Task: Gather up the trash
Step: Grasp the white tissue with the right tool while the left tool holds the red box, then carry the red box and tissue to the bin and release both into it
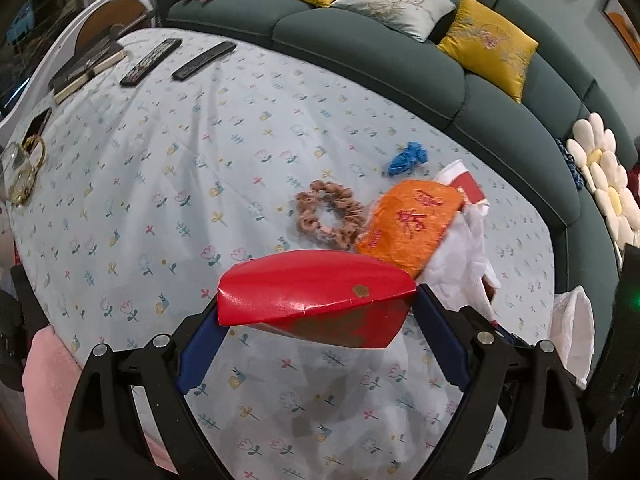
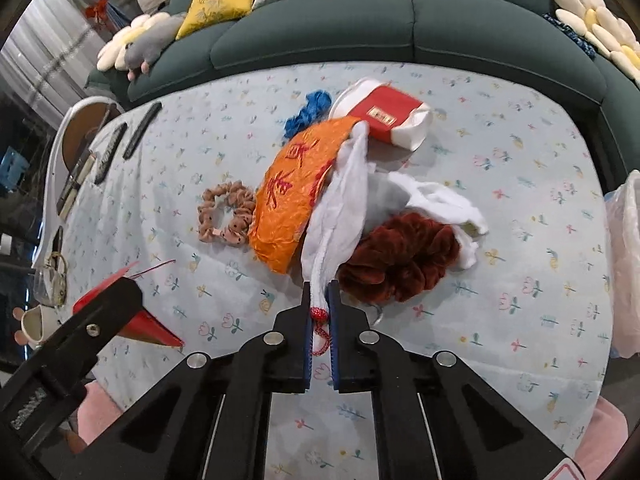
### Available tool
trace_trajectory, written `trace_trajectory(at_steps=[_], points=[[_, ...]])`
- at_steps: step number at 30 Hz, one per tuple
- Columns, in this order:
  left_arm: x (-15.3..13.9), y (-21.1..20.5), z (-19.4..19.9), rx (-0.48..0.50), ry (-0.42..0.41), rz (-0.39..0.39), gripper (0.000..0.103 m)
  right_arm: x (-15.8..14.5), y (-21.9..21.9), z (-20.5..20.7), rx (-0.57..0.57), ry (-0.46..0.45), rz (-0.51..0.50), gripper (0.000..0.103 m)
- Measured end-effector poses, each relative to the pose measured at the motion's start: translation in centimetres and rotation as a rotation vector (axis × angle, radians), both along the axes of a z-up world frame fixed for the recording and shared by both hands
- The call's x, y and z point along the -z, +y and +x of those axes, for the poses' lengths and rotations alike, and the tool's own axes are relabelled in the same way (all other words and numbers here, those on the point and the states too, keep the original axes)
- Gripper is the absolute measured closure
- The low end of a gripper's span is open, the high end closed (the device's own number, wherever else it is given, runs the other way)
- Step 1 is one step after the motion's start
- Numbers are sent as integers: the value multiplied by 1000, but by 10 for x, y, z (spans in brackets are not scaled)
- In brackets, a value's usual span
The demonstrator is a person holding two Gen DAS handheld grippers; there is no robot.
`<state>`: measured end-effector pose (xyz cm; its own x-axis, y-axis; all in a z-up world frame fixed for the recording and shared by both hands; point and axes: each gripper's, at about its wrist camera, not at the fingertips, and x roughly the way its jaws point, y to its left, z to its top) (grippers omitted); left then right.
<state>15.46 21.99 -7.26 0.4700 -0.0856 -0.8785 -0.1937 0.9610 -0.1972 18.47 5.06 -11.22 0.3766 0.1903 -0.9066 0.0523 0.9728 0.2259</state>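
A thin white crumpled plastic bag (image 2: pixel 340 208) is pinched between the nearly closed right gripper (image 2: pixel 320 300). A glossy red folded paper packet (image 1: pixel 316 296) is clamped in the left gripper (image 1: pixel 316 312). Beyond, a crinkled orange wrapper (image 2: pixel 288 200) lies on the floral tablecloth (image 2: pixel 500 240).

both wrist views look steeply down, sharing the orange wrapper (image 1: pixel 408 224).
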Motion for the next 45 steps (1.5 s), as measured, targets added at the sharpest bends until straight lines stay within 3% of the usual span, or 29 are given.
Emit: trace_trajectory(at_steps=[10, 23, 34, 45], points=[[-37, -60, -11, 110, -78, 18, 17, -63, -54, -35, 89, -149, 52, 98], [-80, -175, -23, 303, -168, -1, 17, -127, -166, -86, 271, -308, 63, 98], [-95, -285, -29, 474, -201, -5, 17, -138, -263, -124, 435, -346, 39, 98], [-87, -381, -26, 625, -184, -5, 17, -130, -343, -139, 558, -339, 10, 98]])
